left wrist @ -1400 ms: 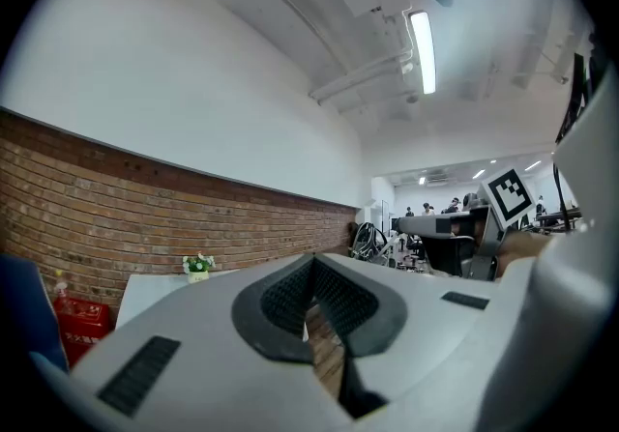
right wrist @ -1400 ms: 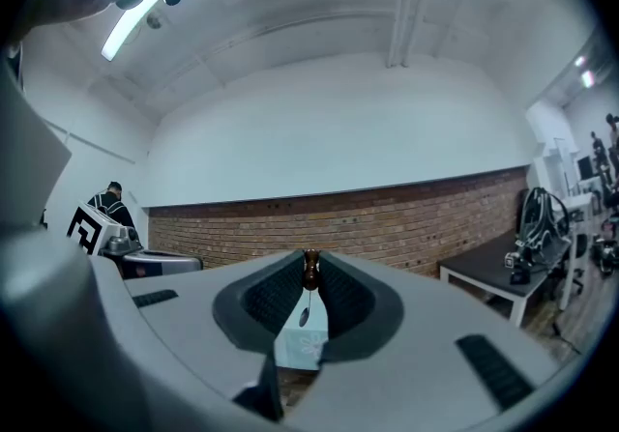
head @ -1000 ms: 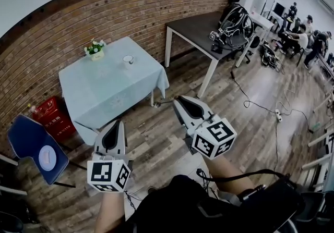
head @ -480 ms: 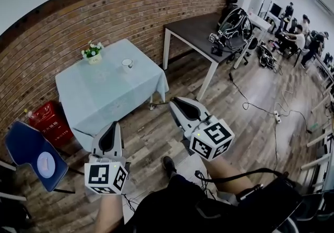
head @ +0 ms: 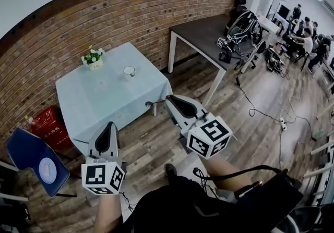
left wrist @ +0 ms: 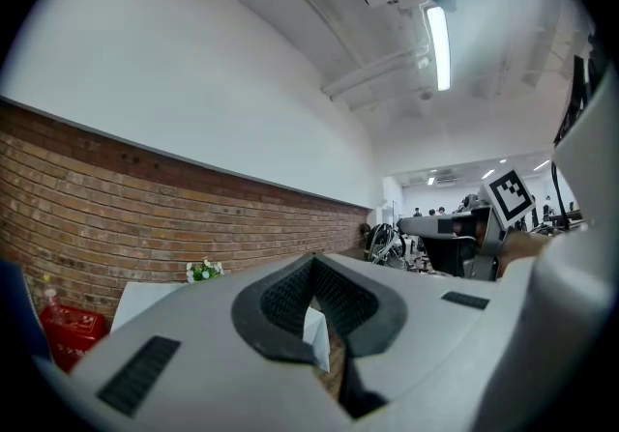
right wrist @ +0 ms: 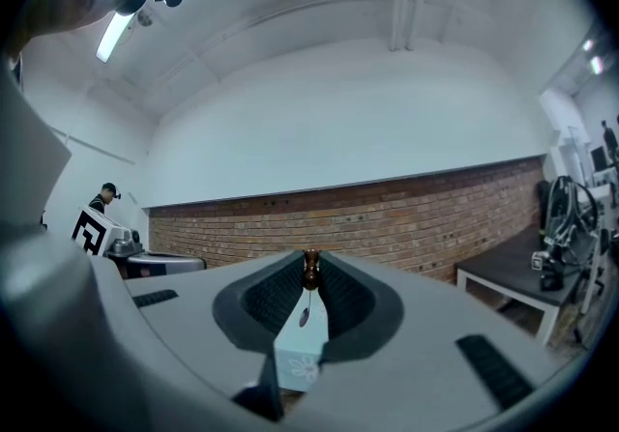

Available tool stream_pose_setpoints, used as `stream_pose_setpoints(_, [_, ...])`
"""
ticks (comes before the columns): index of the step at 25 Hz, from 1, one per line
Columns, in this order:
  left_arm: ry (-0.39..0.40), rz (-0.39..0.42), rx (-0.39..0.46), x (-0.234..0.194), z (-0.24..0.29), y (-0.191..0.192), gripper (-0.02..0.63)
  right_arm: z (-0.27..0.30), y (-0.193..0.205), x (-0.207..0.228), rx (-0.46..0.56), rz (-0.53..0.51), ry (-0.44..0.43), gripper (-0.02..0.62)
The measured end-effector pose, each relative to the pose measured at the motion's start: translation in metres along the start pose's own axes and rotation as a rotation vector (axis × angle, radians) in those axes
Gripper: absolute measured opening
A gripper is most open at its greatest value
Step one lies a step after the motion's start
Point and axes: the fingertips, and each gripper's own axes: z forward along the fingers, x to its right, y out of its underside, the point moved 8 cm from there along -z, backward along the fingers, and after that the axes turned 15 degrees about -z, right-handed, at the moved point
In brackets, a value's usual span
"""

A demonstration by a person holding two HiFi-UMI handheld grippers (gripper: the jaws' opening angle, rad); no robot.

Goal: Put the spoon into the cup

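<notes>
White ceramic cup (head: 129, 72) is sitting far-left of the right gripper (head: 168, 98), which is pinching a small brown-knobbed spoon (right wrist: 309, 271) hanging bowl-down; the left gripper (head: 110, 124) is sitting closed, empty.

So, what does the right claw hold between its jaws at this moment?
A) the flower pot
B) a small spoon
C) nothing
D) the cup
B: in the right gripper view, the right claw is shut on the small spoon, which hangs down between the pads, while the cup stands far off on the table.
</notes>
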Motion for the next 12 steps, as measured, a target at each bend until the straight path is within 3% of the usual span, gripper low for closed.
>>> stream_pose_setpoints(12, [-0.057, 0.014, -0.035, -0.001, 0.087, 0.013, 0.009, 0.047, 0.024, 0.077, 0.0, 0.032, -0.034, 0.058])
